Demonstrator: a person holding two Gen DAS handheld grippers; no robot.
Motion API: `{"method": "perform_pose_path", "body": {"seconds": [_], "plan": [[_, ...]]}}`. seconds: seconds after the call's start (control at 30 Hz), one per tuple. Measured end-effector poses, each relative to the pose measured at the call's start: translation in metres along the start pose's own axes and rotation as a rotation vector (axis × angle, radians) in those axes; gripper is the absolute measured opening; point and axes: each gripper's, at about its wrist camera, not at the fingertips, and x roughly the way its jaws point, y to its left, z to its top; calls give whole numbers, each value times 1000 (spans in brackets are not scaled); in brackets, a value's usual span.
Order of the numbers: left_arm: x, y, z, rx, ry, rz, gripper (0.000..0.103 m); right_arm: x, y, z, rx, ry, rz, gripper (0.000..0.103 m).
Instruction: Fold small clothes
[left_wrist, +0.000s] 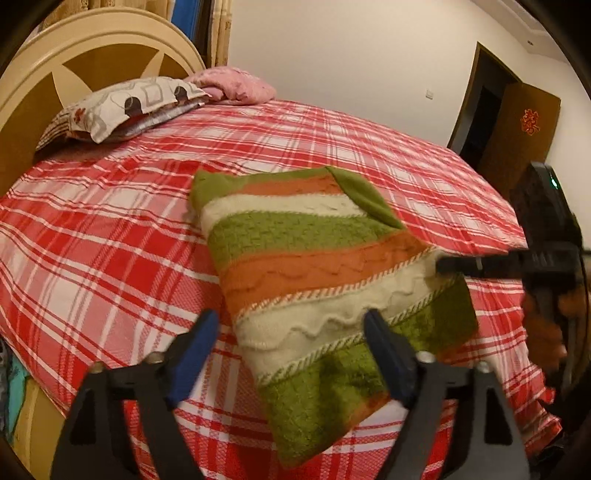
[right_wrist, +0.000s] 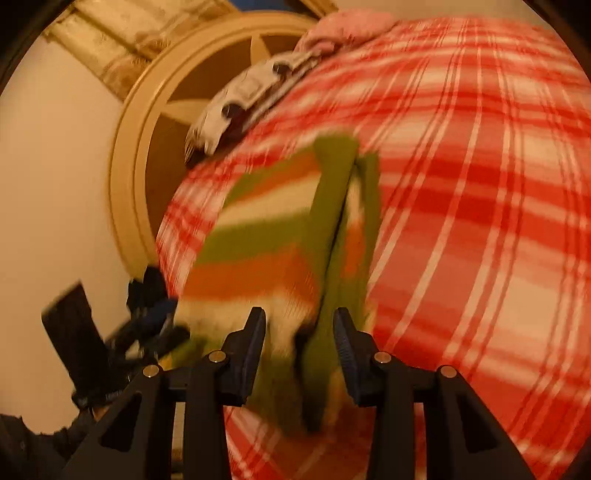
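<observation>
A small knit sweater (left_wrist: 317, 273) with green, orange and cream stripes lies folded on the red plaid bed (left_wrist: 110, 236). My left gripper (left_wrist: 291, 332) is open, its blue-padded fingers (left_wrist: 195, 350) spread over the sweater's near left edge. My right gripper (left_wrist: 443, 264) comes in from the right and touches the sweater's right edge. In the right wrist view, which is blurred, the right gripper (right_wrist: 299, 328) is open, with the sweater's (right_wrist: 258, 236) folded edge standing between its jaws. The left gripper (right_wrist: 155, 314) shows there at the lower left.
A patterned pillow (left_wrist: 125, 107) and a pink bundle (left_wrist: 236, 85) lie at the head of the bed against the tan round headboard (left_wrist: 74, 48). A brown door (left_wrist: 517, 129) stands at the far right wall. The bed's edge drops off at the lower left.
</observation>
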Motion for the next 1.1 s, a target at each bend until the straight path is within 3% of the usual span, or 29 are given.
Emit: {"method": "perform_pose_path", "body": {"seconds": [0.03, 0.07, 0.1, 0.23, 0.3, 0.43, 0.53, 0.6, 0.7, 0.73, 0.8, 0.87, 0.93, 0.97, 1.07, 1.1], "plan": [[2, -1, -1, 9, 5, 15, 88, 3, 2, -4, 0, 5, 10, 38], [5, -2, -2, 20, 15, 22, 88, 6, 7, -7, -11, 3, 11, 17], [7, -3, -3, 26, 25, 27, 88, 7, 10, -9, -22, -1, -3, 7], [7, -7, -6, 38, 43, 27, 88, -4, 22, -15, -39, -63, -71, 5], [10, -10, -6, 57, 58, 43, 88, -14, 24, -19, -48, -86, -144, 5], [17, -9, -9, 53, 82, 51, 88, -5, 0, -21, -9, -51, -226, 5], [16, -8, -6, 48, 86, 51, 88, 3, -8, -21, -18, -20, -206, 5], [7, -5, 3, 55, 42, 68, 88, -5, -4, -18, -24, -22, -204, 10], [4, 3, 19, 62, -13, 136, 95, -28, 10, -8, -70, -115, -327, 36], [6, 5, 22, 63, -22, 155, 95, -37, 19, -3, -99, -170, -357, 41], [16, 11, 27, 59, -16, 184, 95, -39, 33, 5, -124, -199, -308, 41], [27, 16, 29, 49, 5, 187, 95, -24, 49, 15, -173, -165, -241, 41], [33, 19, 30, 40, 11, 190, 96, 2, 62, 21, -239, -108, -228, 41], [38, 20, 30, 34, 18, 186, 96, 17, 61, 25, -241, -70, -243, 41], [51, 22, 34, 23, 39, 173, 103, 49, 40, 35, -201, -6, -399, 41], [58, 23, 35, 21, 57, 160, 103, 56, 27, 41, -174, 8, -407, 41]]}}
